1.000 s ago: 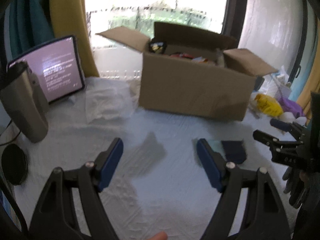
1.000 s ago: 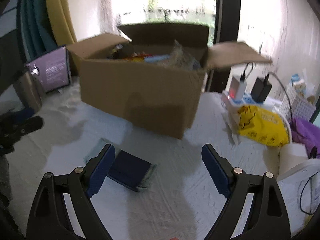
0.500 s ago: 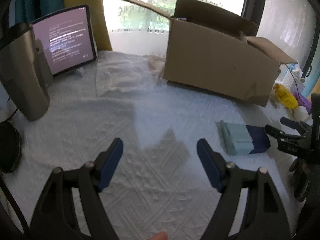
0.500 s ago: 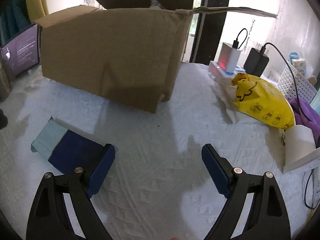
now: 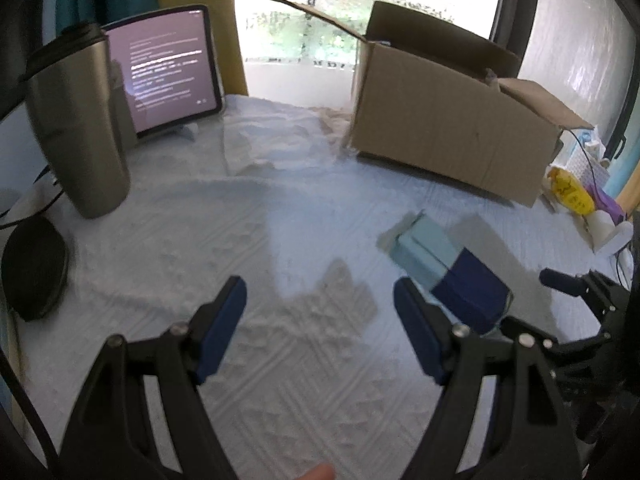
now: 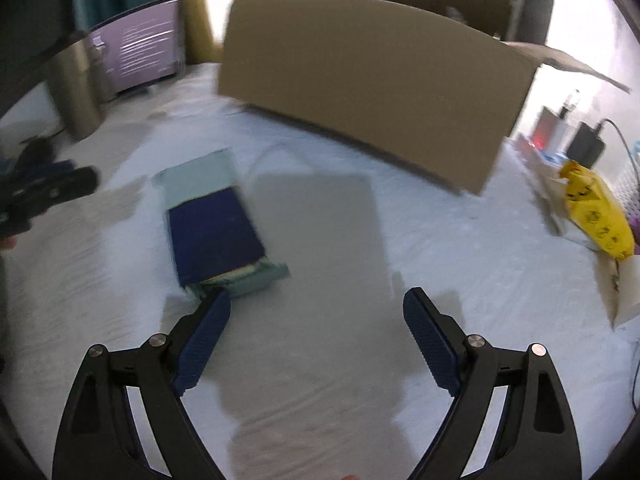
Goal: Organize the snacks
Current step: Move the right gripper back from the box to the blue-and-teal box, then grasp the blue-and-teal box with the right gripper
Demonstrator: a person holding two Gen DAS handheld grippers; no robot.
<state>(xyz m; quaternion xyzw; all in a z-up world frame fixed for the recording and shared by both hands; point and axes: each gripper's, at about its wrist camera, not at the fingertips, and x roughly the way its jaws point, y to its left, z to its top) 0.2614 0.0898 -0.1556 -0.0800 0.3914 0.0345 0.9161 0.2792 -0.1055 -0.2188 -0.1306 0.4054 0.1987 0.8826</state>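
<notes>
A: Right wrist view first: we see the right gripper [image 6: 316,304] with its jaws spread wide and nothing between them, over the white textured tablecloth [image 6: 460,240]. The snack pack [image 6: 216,232], pale green with a dark blue band, lies flat on the cloth just ahead of our left finger [image 6: 204,340], outside the gap.

B: And in the left wrist view we find the left gripper [image 5: 320,300] spread too, empty. The same snack pack [image 5: 448,268] lies just beyond its right finger [image 5: 416,332], again to the side of the gap and not in it. The pack's near end is partly covered by that finger.

A: The pack sits in the middle of the table, in front of the open cardboard box [image 6: 372,68], well short of it. We cannot make out any print on the pack; the picture is blurred.

B: What is inside the box stays hidden behind its wall in both views. At the far left corner we see a metal tumbler [image 5: 76,120] and a lit tablet [image 5: 168,68]; its text is too small for us to read. Near the right edge lies a yellow bag [image 6: 596,208], with chargers [image 6: 568,136] behind it, partly blurred.

A: The right gripper also shows at the right rim of the left view, cut off.
</notes>
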